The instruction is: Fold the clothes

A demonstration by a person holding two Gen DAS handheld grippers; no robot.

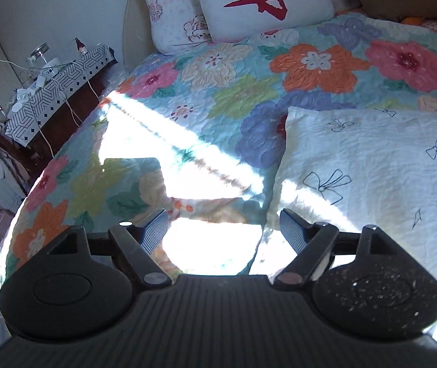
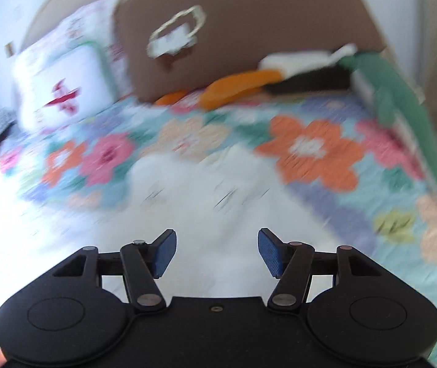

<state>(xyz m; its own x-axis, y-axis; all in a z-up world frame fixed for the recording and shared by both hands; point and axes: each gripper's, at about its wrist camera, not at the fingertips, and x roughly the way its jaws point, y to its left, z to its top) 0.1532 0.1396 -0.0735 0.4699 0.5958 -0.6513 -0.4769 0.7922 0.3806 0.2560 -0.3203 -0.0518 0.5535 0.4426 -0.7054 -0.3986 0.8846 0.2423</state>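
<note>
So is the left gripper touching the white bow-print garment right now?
Apart. In the left wrist view the left gripper is open, holding nothing, with sunlit floral quilt between its fingers; the white bow-print garment lies beyond its right finger.

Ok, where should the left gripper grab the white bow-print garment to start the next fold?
Probably the near-left corner of the white garment, approached from its left edge. It lies flat on the quilt, and that edge sits just ahead of the open left gripper, so a finger can slide underneath.
</note>
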